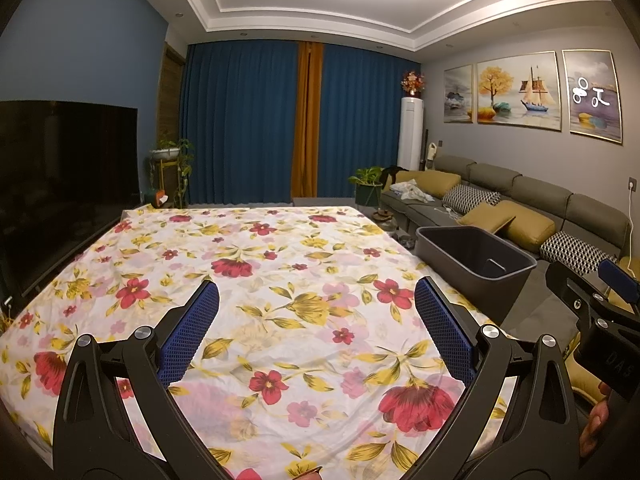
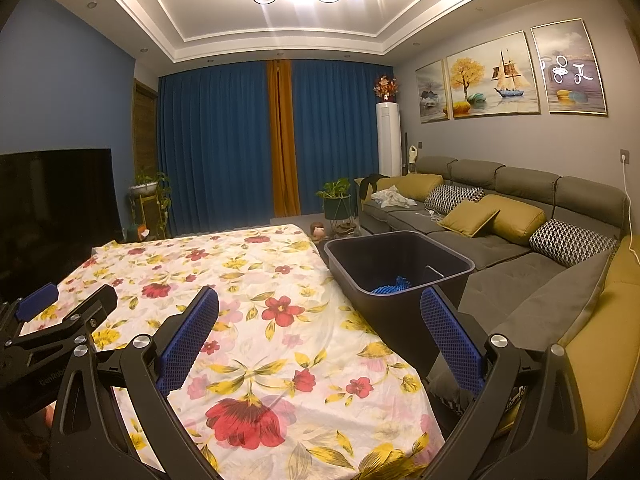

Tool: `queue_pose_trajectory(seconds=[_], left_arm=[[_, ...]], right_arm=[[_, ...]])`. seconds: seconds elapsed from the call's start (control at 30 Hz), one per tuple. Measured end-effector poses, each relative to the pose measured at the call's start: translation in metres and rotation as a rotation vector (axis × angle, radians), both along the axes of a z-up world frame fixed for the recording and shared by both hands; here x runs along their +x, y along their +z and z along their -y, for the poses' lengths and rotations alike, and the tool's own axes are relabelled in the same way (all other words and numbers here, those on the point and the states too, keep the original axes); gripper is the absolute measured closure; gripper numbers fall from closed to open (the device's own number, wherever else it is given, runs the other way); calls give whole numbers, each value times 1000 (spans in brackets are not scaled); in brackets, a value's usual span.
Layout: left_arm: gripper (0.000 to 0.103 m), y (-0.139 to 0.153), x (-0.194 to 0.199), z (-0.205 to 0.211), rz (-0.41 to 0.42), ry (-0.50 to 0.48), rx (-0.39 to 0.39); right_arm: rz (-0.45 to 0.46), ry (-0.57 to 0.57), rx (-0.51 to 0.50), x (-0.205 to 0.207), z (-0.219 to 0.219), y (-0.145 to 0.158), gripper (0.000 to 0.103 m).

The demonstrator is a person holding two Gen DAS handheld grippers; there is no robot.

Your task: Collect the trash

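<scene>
A dark grey bin [image 2: 400,276] stands at the right edge of the table with the floral cloth [image 2: 248,288]. Inside it lies a crumpled blue item [image 2: 394,285]. The bin also shows in the left wrist view [image 1: 476,264]. My left gripper [image 1: 316,320] is open and empty, held above the cloth [image 1: 260,272]. My right gripper [image 2: 320,324] is open and empty, over the table's right edge just in front of the bin. No loose trash shows on the cloth. The right gripper appears at the right of the left view [image 1: 600,304].
A grey sofa [image 2: 500,232] with yellow and patterned cushions runs along the right wall. A black TV [image 1: 60,184] stands left of the table. Potted plants [image 2: 336,200] and blue curtains [image 1: 248,120] are at the far end.
</scene>
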State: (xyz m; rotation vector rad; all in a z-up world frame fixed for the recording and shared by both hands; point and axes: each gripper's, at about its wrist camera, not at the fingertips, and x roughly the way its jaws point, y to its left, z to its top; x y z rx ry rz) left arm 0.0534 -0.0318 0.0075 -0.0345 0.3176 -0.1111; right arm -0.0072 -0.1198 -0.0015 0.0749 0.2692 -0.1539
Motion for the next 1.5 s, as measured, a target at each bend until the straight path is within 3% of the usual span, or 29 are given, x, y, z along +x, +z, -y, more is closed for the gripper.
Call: queue_pose_trajectory(seconds=[1.13,1.27,1.5], left_arm=[[6,-1,2,1,3,-44,5],[17,-2,0,3,7,-54,14],[17,-2,-2,5,17,-55,30]], right_arm=[[4,0,4,-1,-1,2,6],[4,0,5,-1,-1,2,6],[6,0,6,-1,0,1,6]])
